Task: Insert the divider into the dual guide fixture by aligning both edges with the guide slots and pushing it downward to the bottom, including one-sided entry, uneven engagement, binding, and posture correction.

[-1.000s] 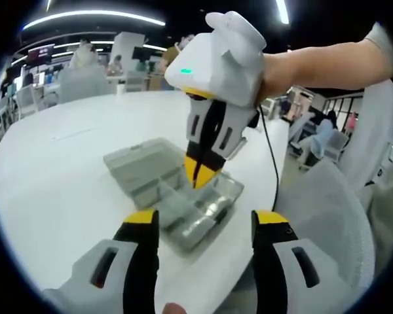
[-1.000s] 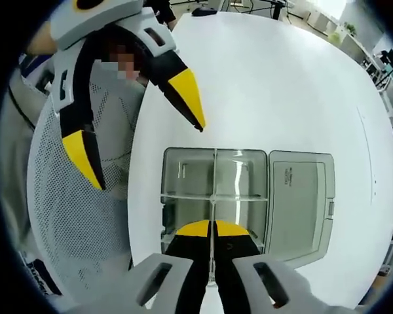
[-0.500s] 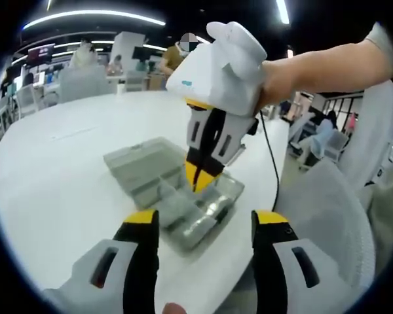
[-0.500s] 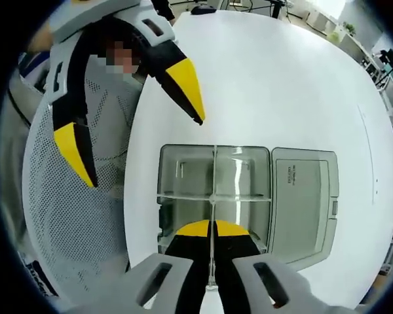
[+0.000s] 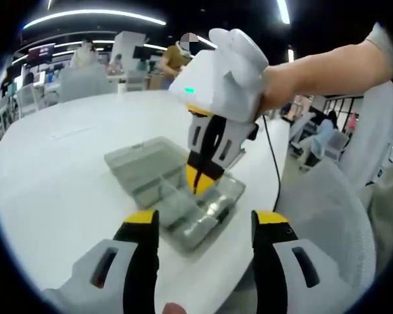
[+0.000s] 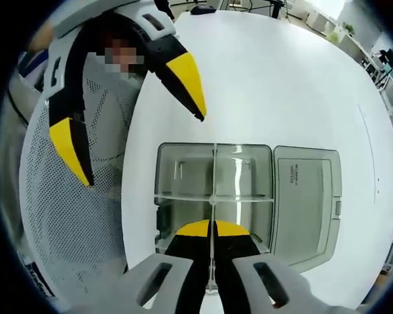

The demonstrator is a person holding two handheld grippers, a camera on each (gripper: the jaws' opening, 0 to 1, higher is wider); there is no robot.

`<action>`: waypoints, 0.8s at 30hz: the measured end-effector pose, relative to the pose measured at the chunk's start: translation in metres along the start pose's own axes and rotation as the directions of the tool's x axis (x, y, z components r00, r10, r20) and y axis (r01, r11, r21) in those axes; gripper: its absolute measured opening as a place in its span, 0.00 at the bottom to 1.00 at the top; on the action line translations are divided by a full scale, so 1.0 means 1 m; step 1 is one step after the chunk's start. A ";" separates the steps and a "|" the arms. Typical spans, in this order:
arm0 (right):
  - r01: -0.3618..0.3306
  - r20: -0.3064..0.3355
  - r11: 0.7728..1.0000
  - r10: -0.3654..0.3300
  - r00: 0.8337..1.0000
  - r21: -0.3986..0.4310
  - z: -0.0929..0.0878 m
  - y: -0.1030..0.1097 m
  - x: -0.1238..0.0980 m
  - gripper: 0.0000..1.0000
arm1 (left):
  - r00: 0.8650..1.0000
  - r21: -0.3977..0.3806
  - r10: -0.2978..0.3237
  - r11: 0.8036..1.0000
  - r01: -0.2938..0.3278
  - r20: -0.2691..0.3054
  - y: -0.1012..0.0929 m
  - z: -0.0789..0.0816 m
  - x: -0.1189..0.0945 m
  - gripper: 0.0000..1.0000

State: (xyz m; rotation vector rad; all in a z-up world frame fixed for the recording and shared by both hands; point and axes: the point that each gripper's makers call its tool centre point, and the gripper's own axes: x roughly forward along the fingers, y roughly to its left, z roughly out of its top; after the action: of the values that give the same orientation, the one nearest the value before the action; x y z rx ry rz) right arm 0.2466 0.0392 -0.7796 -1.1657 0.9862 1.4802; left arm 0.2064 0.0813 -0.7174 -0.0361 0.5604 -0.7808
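Right tongs (image 6: 211, 227) pinched tight on the clear divider (image 6: 213, 190), held edge-on straight above the grey fixture box (image 6: 183, 171) on the white surface (image 6: 281, 78). Divider's long axis runs along the box's centre line, directly ahead of the tips. Left tongs (image 5: 206, 219) spread wide, empty, hovering near.

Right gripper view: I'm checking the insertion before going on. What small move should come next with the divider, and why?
Probably a slow, straight push down. The right gripper is shut on the clear divider, which runs in line with the middle of the grey box and crosses its cross wall. How deep it sits cannot be told. The left gripper is open, apart from the box.
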 end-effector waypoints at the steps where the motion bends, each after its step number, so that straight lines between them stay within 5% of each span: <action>1: 0.001 0.000 1.000 -0.001 1.000 0.000 0.000 0.000 0.000 0.00 | 1.000 0.000 0.001 1.000 -0.001 0.000 0.000 0.000 0.000 0.55; 24: 0.027 0.035 1.000 -0.027 0.999 -0.002 0.000 0.000 0.002 0.00 | 1.000 0.003 -0.002 1.000 0.002 -0.006 -0.002 -0.001 0.001 0.55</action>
State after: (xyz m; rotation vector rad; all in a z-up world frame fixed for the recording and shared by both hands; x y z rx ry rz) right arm 0.2469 0.0401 -0.7816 -1.1471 0.9421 1.4760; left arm 0.2051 0.0789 -0.7183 -0.0315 0.5651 -0.7843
